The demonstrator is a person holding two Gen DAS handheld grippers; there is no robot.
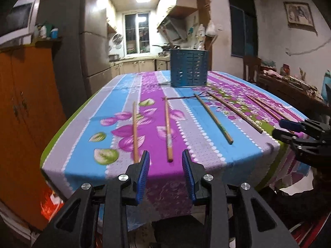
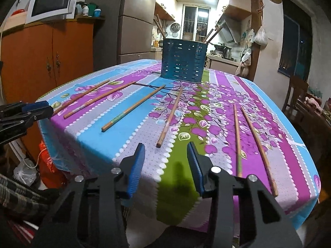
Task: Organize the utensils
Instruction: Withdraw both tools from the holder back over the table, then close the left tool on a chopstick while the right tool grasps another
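Several wooden chopsticks lie spread across the flowered tablecloth (image 1: 86,161). A blue slotted utensil holder (image 1: 188,67) stands at the far end; in the right wrist view the holder (image 2: 183,60) has chopsticks sticking out of it. My left gripper (image 1: 166,155) is open and empty at the near table edge, just short of one chopstick (image 1: 168,128), with another chopstick (image 1: 134,130) to its left. My right gripper (image 2: 166,146) is open and empty, just short of a chopstick (image 2: 170,117). Two more chopsticks (image 2: 238,138) lie to its right. Each gripper shows at the side of the other's view.
An orange wooden cabinet (image 2: 45,55) with a microwave (image 2: 51,1) on top stands left of the table. A grey fridge (image 2: 134,22) is behind it. A wooden chair (image 2: 295,95) and a cluttered side table (image 1: 289,82) stand to the right. Bags lie on the floor at the left (image 2: 47,161).
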